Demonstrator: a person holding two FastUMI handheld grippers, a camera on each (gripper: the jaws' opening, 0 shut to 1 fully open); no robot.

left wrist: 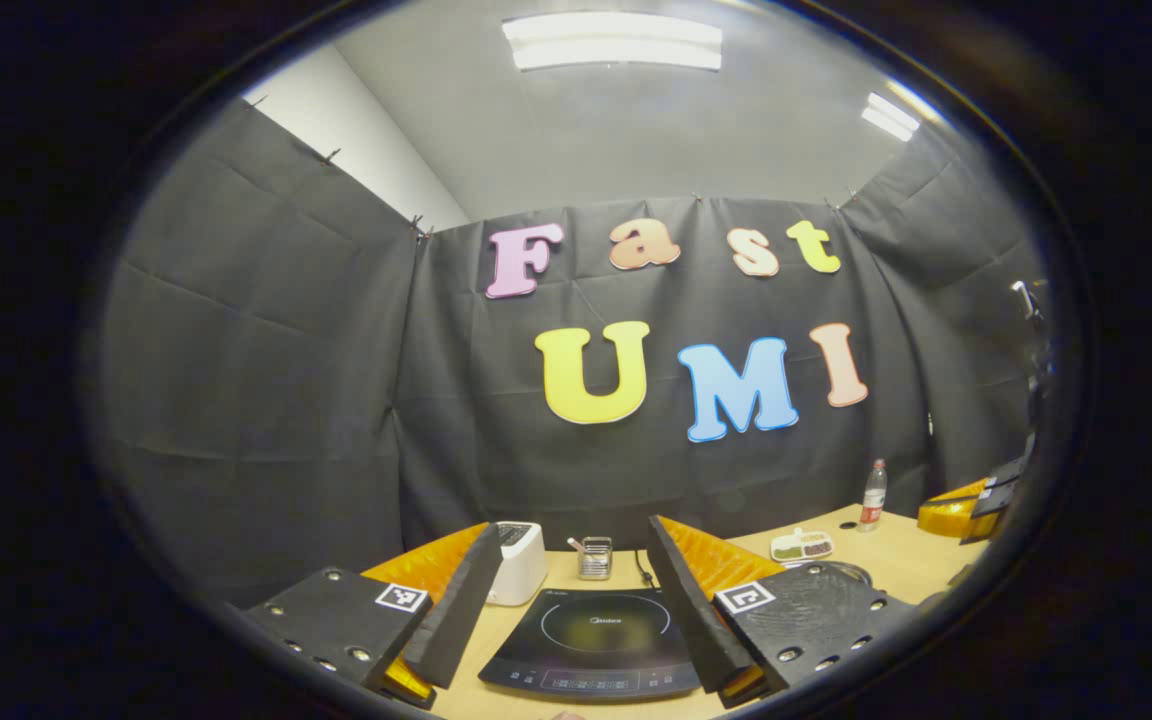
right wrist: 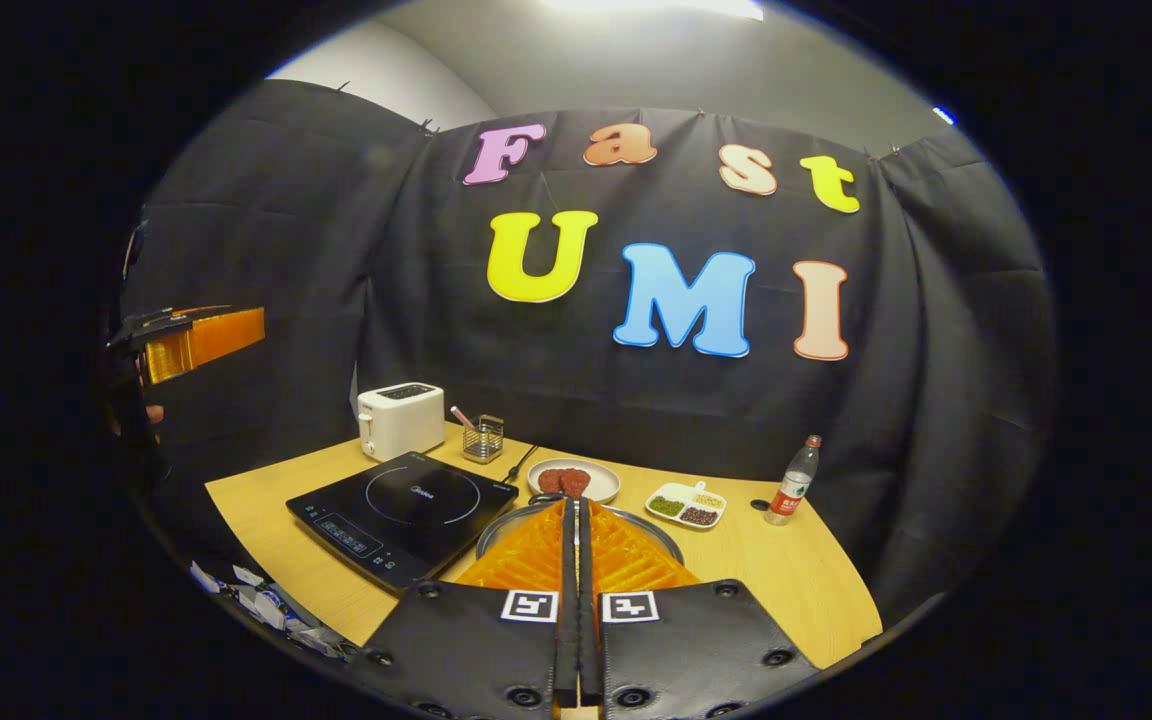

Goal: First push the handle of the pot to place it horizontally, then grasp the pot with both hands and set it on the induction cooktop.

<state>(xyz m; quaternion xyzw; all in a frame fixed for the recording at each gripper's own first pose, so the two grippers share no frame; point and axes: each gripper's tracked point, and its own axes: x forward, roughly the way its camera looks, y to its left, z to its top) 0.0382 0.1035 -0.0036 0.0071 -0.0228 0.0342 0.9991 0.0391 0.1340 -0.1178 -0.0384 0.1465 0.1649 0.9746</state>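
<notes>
- Pot [right wrist: 511, 528]: in the right gripper view only its metal rim shows, curving out at either side of that gripper's fingers; the handle is hidden, so its orientation cannot be told.
- Right gripper [right wrist: 577, 520]: fingers pressed together with no gap and nothing between them, held above the pot at 6 o'clock in its view.
- Left gripper [left wrist: 576, 600]: fingers spread wide, empty, framing the induction cooktop [left wrist: 591, 640] between them at 6 o'clock.
- Left gripper again, seen from the right gripper view at 9 o'clock [right wrist: 191, 340], raised well off the table [right wrist: 806, 590]; a hand [right wrist: 141, 400] grips it.
- Induction cooktop [right wrist: 406, 510] lies flat on the table, just at 10 o'clock of the pot, its surface bare.
- Beyond the cooktop at 12 o'clock: a white toaster [right wrist: 399, 419] and a small wire holder [right wrist: 483, 438].
- At 1 o'clock of the pot: a plate of red food [right wrist: 573, 480], a divided dish [right wrist: 686, 504], then a bottle [right wrist: 794, 482] standing upright.
</notes>
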